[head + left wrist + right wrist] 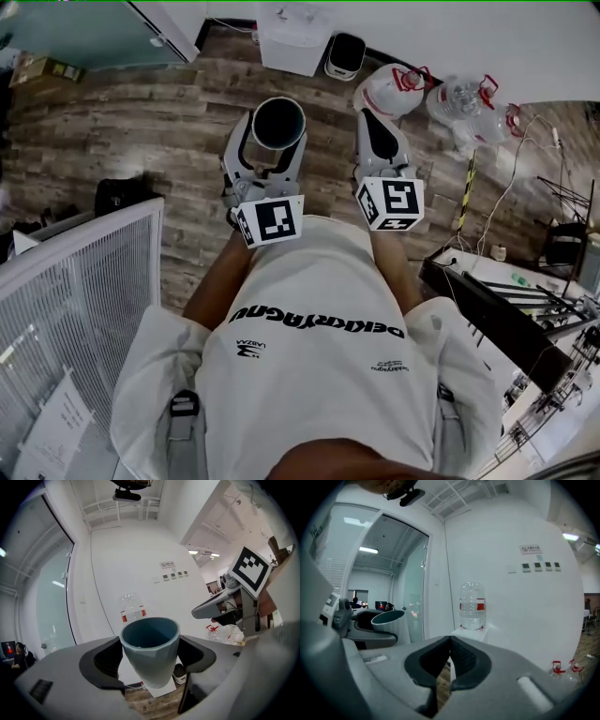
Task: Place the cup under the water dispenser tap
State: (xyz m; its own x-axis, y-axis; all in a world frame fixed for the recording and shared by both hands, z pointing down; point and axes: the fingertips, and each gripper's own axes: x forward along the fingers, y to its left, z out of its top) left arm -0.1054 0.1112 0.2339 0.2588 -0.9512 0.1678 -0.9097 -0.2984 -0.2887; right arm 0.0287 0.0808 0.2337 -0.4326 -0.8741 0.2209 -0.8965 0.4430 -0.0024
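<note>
From the head we look steeply down past the person's shirt (319,319) onto the floor (141,122). The left gripper (272,141) is at picture left and the right gripper (375,117) at picture right, both close below us. The dispenser (292,37) lies farther off at the top edge.

Our left gripper camera sits just behind its jaws and looks almost level along them. The cup (151,649) is very near at centre, with the wall (136,564) beyond. Our right gripper camera faces the same way over its jaws, which are together.

Both gripper views share the bottle (130,606) and the switches (176,575). Each also catches the other gripper at its inner side.
</note>
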